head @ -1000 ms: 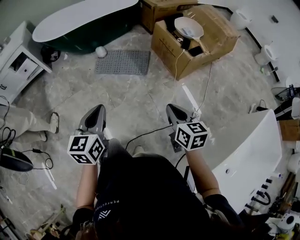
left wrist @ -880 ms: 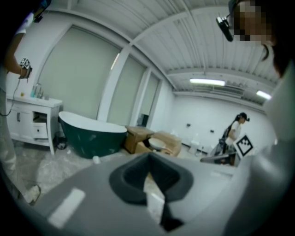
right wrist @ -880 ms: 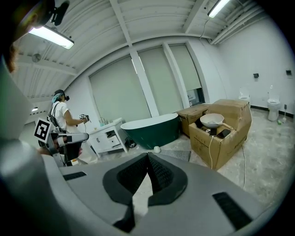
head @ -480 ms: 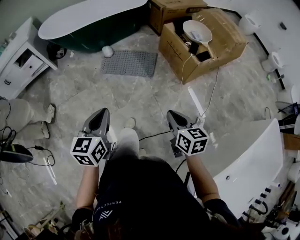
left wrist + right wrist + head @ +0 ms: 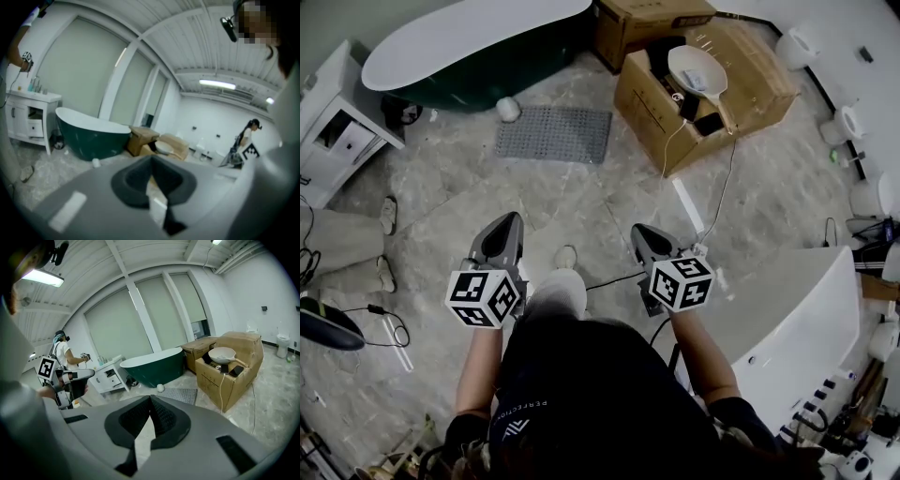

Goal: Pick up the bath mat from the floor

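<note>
On the pale stone floor, the grey bath mat lay flat, just beside the dark green bathtub, with a small white round thing near its left corner. To the mat's right stood a cardboard box with a white bowl on top. Well apart from the mat, nearer the person, the left gripper and right gripper were held side by side above the floor, pointing toward it. The left fingers were pressed together with nothing between them, and so were the right fingers. A white cabinet stood at the far left.
</note>
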